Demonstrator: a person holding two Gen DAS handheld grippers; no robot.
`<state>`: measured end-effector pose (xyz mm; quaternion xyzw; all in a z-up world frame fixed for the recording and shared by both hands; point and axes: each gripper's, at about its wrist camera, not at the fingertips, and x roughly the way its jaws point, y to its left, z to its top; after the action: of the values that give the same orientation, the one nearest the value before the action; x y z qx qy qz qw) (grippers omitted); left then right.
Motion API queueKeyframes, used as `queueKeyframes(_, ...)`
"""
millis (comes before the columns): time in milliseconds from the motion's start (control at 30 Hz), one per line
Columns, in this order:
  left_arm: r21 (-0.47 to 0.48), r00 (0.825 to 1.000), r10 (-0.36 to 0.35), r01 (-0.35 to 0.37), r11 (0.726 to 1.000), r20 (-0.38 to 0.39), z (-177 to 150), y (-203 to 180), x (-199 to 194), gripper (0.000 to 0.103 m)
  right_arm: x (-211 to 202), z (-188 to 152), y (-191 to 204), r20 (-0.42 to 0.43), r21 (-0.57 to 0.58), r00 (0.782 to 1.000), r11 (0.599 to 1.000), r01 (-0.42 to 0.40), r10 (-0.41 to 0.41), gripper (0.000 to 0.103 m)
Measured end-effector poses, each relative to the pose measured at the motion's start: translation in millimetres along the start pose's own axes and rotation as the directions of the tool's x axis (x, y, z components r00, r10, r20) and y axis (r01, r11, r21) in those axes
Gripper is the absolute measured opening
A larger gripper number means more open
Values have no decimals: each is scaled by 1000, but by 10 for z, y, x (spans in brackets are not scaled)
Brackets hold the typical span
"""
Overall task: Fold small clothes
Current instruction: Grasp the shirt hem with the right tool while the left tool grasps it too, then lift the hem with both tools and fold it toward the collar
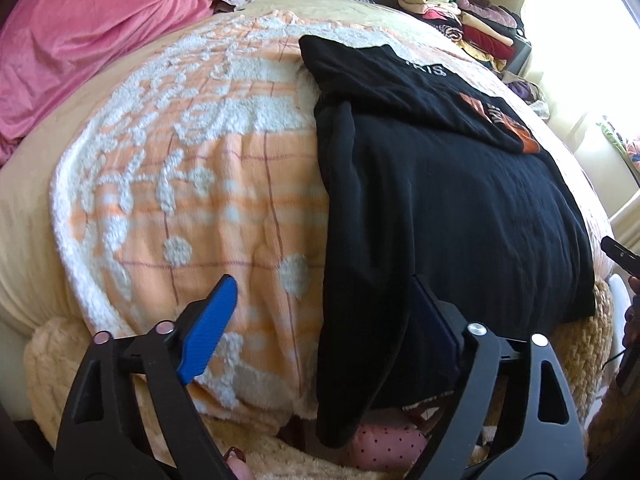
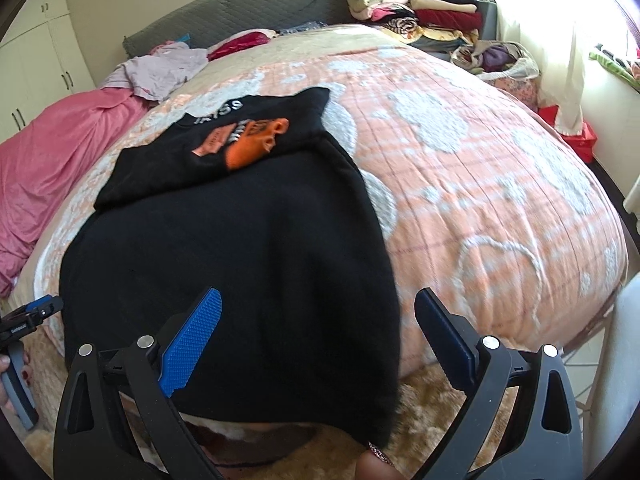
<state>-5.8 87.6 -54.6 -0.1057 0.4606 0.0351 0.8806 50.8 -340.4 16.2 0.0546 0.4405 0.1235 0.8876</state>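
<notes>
A black garment (image 1: 460,208) with an orange and white print lies on the bed, its top part folded over. It also shows in the right wrist view (image 2: 240,248). My left gripper (image 1: 324,316) is open at the garment's near left edge, which hangs over the bed's edge; its right finger is partly under the black cloth. My right gripper (image 2: 320,328) is open over the garment's near right edge, its fingers either side of the cloth edge. The left gripper also shows at the left border of the right wrist view (image 2: 28,316).
The orange and white bedspread (image 1: 192,208) covers the bed. A pink sheet (image 1: 80,40) lies at the left. Stacks of folded clothes (image 2: 424,8) stand at the far right corner. A fluffy rug (image 2: 432,408) lies below the bed's edge.
</notes>
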Motion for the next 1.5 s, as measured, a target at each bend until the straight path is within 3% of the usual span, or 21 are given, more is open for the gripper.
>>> queueKeyframes(300, 5, 999, -34, 34, 999, -33, -192, -45, 12, 56, 51, -184, -143, -47, 10, 999, 1000, -3, 3, 97)
queueKeyframes(667, -16, 997, -52, 51, 999, -58, -291, 10, 10, 50, 150, -424, -290, -106, 27, 993, 998, -50, 52, 94)
queueKeyframes(933, -21, 995, -62, 60, 998, -72, -379, 11, -27, 38, 201, -500, -234, -131, -11, 988, 996, -89, 87, 69)
queueKeyframes(967, -22, 995, -62, 61, 998, -72, -384, 5, -33, 37, 200, -507, -230, -129, -20, 988, 995, -93, 89, 58)
queueKeyframes(1000, -24, 995, -65, 63, 998, -72, -395, 10, -48, 35, 199, -510, -233, -130, -17, 987, 995, -100, 97, 40)
queueKeyframes(1033, -28, 995, -71, 70, 997, -72, -400, 17, -65, 33, 193, -506, -234, -126, -13, 987, 995, -101, 99, 31)
queueKeyframes(1067, -38, 994, -83, 80, 996, -70, -401, 32, -87, 32, 164, -502, -229, -115, -20, 989, 995, -96, 93, 16)
queueKeyframes(1100, -54, 993, -99, 95, 994, -65, -405, 56, -117, 29, 142, -499, -225, -109, -29, 990, 996, -89, 86, 8)
queueKeyframes(1300, -44, 989, -139, 137, 990, -51, -391, -2, -225, 27, 23, -497, -302, -87, -43, 994, 997, -64, 61, 8)
queueKeyframes(1500, -55, 990, -106, 101, 993, -97, -356, 12, -24, 27, 1, -495, -348, -96, -46, 995, 998, -37, 32, 8)
